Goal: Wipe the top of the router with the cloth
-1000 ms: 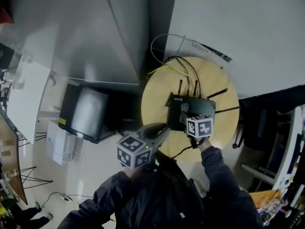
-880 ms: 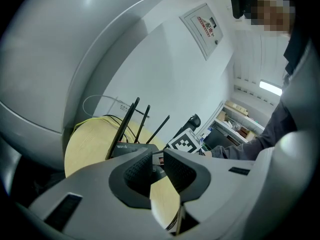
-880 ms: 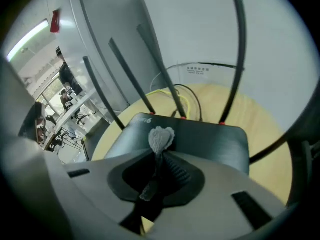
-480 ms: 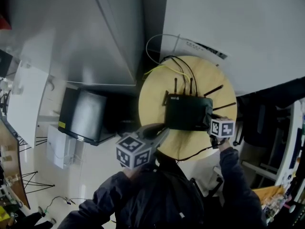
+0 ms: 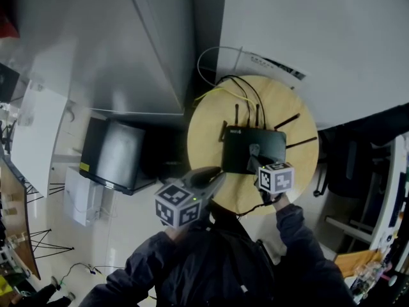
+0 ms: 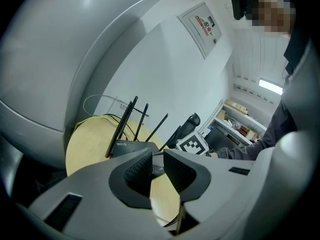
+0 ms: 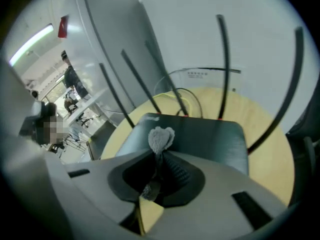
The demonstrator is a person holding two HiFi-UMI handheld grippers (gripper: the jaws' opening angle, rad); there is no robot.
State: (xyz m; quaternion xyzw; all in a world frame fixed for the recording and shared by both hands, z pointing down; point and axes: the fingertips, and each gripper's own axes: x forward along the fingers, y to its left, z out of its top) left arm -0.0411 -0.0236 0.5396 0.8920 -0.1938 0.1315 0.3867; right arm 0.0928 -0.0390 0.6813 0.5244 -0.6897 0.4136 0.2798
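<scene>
A black router with several thin antennas lies on a round wooden table. My right gripper reaches over the router's near half, shut on a small grey cloth whose tuft rests on the router's top. In the right gripper view the cloth sticks out past the closed jaws above the router. My left gripper hovers at the table's near-left edge, off the router. In the left gripper view its jaws stand slightly apart with nothing between them, and the router lies beyond.
Black and yellow cables run off the router's back over the far table edge. A dark box stands on the floor to the left. White wall panels rise behind. A dark chair is at the right.
The right gripper swept with the cloth from the router's middle out to its right edge, then came back left onto the top. The left gripper stayed put.
</scene>
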